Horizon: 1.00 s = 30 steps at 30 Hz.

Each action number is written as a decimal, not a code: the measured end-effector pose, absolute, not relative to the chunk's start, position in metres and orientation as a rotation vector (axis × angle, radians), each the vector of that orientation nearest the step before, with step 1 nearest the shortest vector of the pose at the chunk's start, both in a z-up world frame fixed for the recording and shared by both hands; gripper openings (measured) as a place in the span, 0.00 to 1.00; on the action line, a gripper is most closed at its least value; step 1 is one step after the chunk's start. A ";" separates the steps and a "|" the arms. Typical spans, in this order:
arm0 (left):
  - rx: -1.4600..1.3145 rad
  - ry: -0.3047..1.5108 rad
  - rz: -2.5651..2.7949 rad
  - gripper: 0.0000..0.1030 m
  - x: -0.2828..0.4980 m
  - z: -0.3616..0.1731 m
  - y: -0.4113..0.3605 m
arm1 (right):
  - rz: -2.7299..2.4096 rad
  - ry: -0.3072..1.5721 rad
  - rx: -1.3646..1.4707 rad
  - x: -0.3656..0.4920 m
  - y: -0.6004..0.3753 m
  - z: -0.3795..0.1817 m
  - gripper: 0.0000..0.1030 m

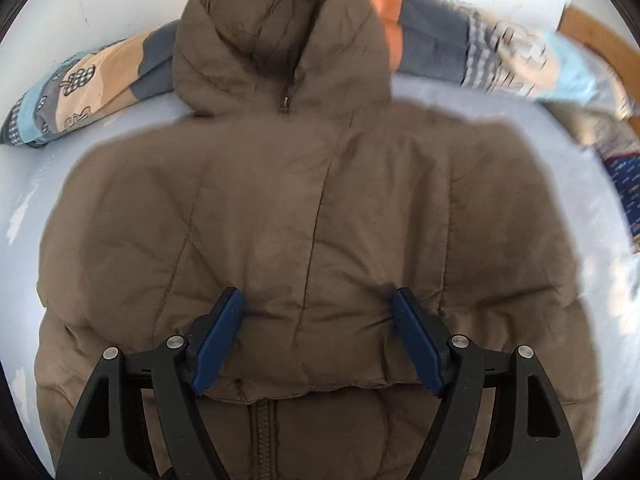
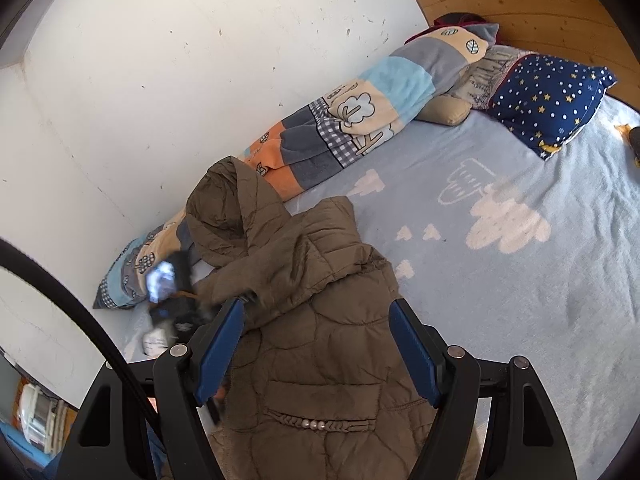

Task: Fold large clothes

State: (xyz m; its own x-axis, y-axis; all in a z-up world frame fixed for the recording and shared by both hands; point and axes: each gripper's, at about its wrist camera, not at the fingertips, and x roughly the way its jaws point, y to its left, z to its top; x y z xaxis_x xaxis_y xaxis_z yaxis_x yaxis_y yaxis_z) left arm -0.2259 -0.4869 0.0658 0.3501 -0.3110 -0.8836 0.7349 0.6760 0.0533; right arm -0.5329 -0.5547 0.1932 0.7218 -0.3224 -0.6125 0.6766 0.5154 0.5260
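Left claw (image 1: 316,312) spread over brown jacket (image 1: 280,208), hood beyond

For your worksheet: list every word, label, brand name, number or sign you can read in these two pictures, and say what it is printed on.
No text can be read in either view.
Patchwork blanket: cartoon prints only, no letters made out.
Grey patterned pillow: markings too small and blurred to read.
Brown puffer jacket: no label or brand showing.
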 end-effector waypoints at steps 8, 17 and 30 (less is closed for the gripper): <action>0.402 0.940 -0.778 0.74 -0.235 0.112 -0.449 | -0.619 0.476 0.855 -0.534 -0.562 0.193 0.77; 0.289 0.907 -0.770 0.74 -0.233 0.158 -0.325 | -0.635 0.504 0.864 -0.534 -0.563 0.185 0.77; 0.347 0.944 -0.657 0.74 -0.208 0.129 -0.145 | -0.636 0.624 0.826 -0.537 -0.564 0.160 0.77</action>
State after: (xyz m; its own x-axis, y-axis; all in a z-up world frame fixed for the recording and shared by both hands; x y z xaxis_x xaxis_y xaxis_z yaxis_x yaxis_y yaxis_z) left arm -0.2079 -0.1445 0.1289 0.4143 -0.3650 -0.8338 0.6550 0.7556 -0.0053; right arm -0.5372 -0.5641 0.1598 0.6492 -0.2632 -0.7136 0.7185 0.5201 0.4619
